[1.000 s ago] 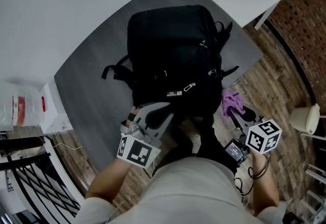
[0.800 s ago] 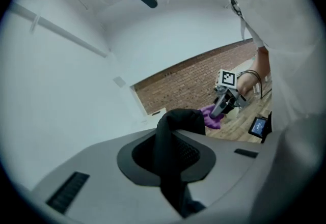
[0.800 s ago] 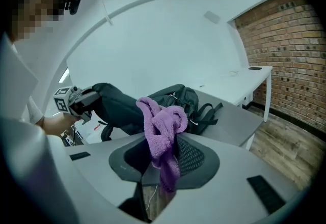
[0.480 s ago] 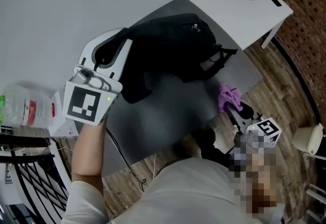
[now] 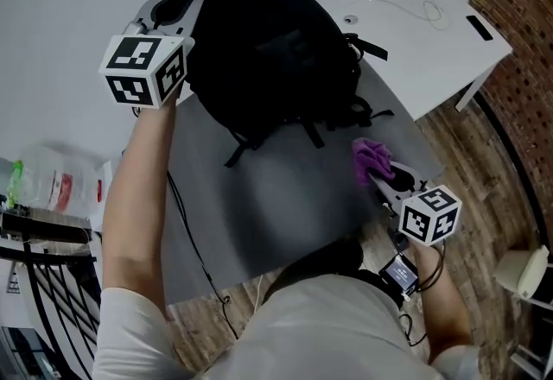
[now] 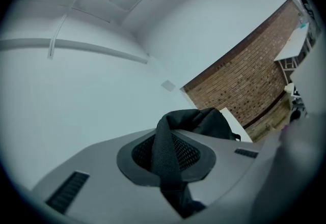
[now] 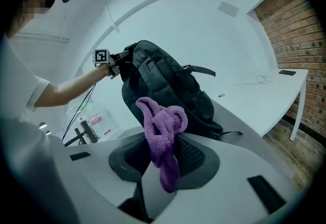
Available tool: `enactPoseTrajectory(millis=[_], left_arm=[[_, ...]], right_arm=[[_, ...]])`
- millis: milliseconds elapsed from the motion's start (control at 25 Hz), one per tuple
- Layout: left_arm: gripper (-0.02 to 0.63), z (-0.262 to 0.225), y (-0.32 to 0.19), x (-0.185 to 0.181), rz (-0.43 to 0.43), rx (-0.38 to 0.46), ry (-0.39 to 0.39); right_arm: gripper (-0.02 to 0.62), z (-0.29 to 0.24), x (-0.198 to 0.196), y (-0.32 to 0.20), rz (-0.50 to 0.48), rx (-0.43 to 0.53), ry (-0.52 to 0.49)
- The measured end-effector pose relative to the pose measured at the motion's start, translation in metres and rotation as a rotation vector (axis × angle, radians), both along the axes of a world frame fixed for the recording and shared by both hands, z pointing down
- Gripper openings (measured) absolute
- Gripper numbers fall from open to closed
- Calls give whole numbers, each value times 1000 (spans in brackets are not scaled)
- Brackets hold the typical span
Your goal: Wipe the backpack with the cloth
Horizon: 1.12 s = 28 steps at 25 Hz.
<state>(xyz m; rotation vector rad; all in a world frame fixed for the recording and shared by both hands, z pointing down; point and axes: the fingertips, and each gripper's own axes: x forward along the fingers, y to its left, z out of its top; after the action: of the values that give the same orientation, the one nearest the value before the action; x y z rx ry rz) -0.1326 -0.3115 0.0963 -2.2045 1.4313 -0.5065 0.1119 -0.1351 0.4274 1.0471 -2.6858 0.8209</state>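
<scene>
The left tongs [image 6: 168, 159] are almost closed and pinch the black top strap [image 6: 164, 139] of the backpack [image 5: 259, 50]. The right tongs [image 7: 163, 164] are nearly closed too, and they grip a bunched purple cloth [image 7: 162, 123].

The backpack hangs from its strap and stands tall at the far end of the grey worktop [image 5: 276, 214]. Its bottom seems to rest on the worktop, but I cannot be sure. The cloth is near the backpack's low right side and not touching it yet.

I think the job now is to bring the cloth to the backpack and start rubbing. To do it well, the left tongs should hold the strap firm so the backpack does not swing or flop. The right tongs should press the loose part of the cloth flat on the fabric, not the hard tips, and rub in long strokes.

Thin black straps [image 5: 246, 145] dangle from the backpack and could snag the cloth. A thin cord [image 5: 194, 240] lies across the worktop near the left arm. A white desk [image 5: 432, 41] stands just behind, with a brick wall [image 5: 518, 24] to its right. A plastic bag [image 5: 52, 184] sits down at the left, well apart.
</scene>
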Motion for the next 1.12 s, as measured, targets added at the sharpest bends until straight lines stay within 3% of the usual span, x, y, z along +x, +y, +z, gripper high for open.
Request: enactPoseTrajectory(millis=[200, 360, 600, 760, 920, 1120], left_arm=[[40, 1, -66, -12, -26, -38, -19], [41, 8, -99, 3, 17, -39, -33], [43, 15, -110, 9, 70, -44, 5], [48, 11, -98, 11, 78, -72, 31], [46, 11, -76, 10, 40, -127, 79], [41, 2, -51, 29, 21, -224, 110]], right_arm=[[121, 12, 3, -44, 83, -30, 19], [121, 17, 18, -72, 158, -64, 23], [121, 1, 47, -124, 205, -52, -12], [121, -2, 71, -184, 211, -91, -104], [121, -2, 63, -235, 140, -172, -208], [121, 12, 30, -266, 40, -247, -254]])
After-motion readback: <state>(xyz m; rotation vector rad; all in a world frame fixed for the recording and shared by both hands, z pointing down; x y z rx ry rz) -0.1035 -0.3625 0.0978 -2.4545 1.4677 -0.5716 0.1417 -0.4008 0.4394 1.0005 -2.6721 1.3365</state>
